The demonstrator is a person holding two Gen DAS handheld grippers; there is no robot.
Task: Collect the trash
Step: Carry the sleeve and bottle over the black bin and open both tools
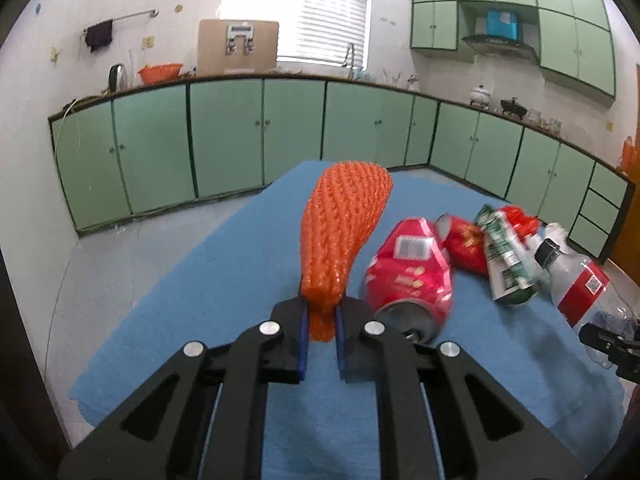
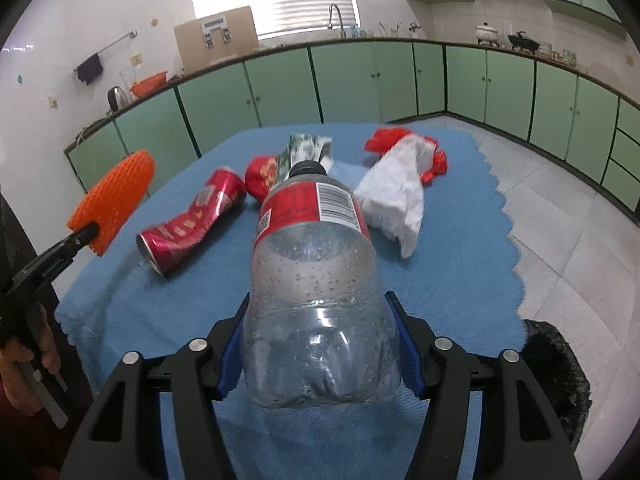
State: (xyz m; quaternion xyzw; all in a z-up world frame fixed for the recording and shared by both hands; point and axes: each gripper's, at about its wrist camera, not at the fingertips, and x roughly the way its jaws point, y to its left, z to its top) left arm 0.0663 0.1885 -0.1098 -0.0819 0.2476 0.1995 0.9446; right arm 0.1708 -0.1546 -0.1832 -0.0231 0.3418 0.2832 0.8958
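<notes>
Blue tablecloth [image 2: 460, 280], black bin [image 2: 560, 380] cut off at frame edge

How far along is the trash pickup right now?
Nothing visibly binned yet. In hand: the left claw grips the orange foam net sleeve; the right claw clamps the clear plastic bottle. Left on the blue cloth: crushed red can, green-white carton, crumpled white paper, red wrappers.

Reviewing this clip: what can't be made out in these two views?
- Right wrist view: bin interior, cut off by the frame edge.
- Left wrist view: right gripper, only its tip in frame.
- Both views: print on the crushed can and green carton, motion-blurred.
</notes>
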